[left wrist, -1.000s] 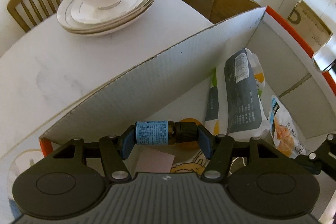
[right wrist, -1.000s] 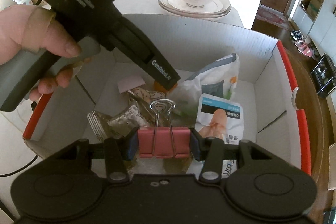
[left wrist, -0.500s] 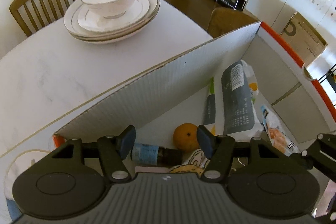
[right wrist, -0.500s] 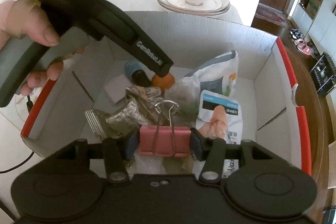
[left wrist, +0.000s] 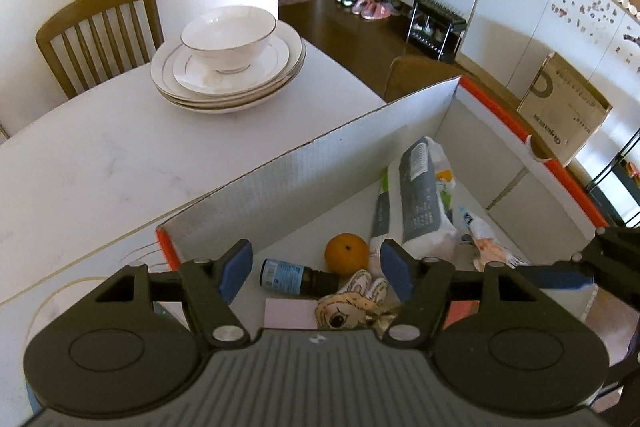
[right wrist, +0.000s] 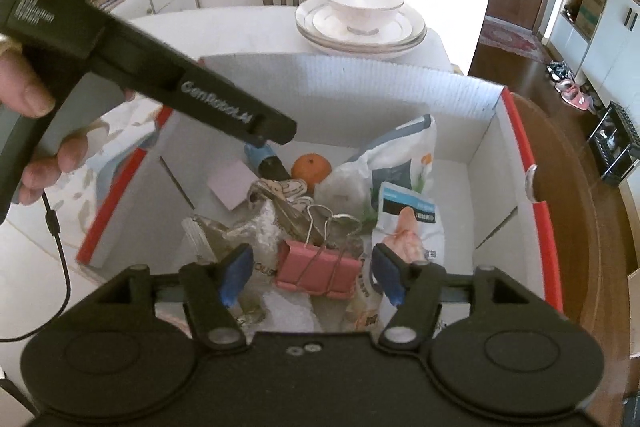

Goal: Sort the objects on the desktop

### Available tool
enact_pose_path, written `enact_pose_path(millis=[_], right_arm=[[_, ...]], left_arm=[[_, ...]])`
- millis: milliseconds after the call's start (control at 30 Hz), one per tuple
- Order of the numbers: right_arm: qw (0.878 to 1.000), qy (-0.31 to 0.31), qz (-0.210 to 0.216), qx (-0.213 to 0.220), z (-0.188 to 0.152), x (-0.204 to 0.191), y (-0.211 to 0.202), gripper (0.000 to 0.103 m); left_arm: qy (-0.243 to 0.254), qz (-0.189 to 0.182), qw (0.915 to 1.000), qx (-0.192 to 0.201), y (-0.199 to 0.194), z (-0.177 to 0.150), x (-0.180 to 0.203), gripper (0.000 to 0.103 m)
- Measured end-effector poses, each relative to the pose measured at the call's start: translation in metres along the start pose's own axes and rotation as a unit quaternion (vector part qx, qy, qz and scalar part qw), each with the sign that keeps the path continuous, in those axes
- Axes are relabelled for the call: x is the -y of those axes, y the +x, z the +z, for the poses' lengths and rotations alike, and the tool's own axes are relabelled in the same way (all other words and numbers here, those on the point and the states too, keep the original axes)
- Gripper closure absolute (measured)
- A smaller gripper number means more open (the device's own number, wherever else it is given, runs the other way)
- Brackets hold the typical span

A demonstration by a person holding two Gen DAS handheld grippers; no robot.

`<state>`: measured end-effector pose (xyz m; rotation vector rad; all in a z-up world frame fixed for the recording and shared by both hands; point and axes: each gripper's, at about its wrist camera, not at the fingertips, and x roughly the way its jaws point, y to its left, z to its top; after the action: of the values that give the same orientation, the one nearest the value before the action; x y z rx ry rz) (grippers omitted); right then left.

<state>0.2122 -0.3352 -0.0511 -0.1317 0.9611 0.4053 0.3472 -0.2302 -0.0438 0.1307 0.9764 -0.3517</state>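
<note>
1. Left gripper hangs above the near corner of the box with its jaws spread and nothing between its blue pads.
2. Right gripper is spread as well; the pink clip sits in the gap between its pads, clear of both, resting on the pile of packets in the box.
3. On the box floor the bottle lies on its side, blue label toward the corner, dark cap pointing at the orange; cap and orange look to be touching.
4. Just in front of the bottle lies a pink pad, and beside that a cartoon-print pouch.
5. Right of the orange, a grey-and-white bag leans across the floor, with a smaller snack packet beyond it.
6. From the right wrist, the left gripper's black body crosses the upper left, held by a hand; its tip hides part of the bottle.
7. A crinkled silver wrapper lies left of the clip, and the snack packet to its right.
8. Beyond the box, on the white table, a bowl stands on stacked plates; a wooden chair stands behind.
</note>
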Motion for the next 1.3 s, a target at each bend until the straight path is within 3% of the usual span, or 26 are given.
enact_pose_path(millis=[367, 967, 1300], right_arm=[[1.000, 0.007, -0.003, 0.029, -0.004, 0.000, -0.031, 0.030], [0.997, 0.047, -0.019, 0.058, -0.022, -0.002, -0.054, 0.025], [0.992, 0.066, -0.020, 0.107, -0.033, -0.006, -0.070, 0.015]], left_arm=[[0.008, 0.000, 0.9983, 0.058, -0.053, -0.027, 0.009, 0.031], [0.022, -0.006, 0.9963, 0.083, -0.099, -0.081, 0.016, 0.030], [0.034, 0.003, 0.9933, 0.110, -0.117, -0.107, 0.017, 0.008]])
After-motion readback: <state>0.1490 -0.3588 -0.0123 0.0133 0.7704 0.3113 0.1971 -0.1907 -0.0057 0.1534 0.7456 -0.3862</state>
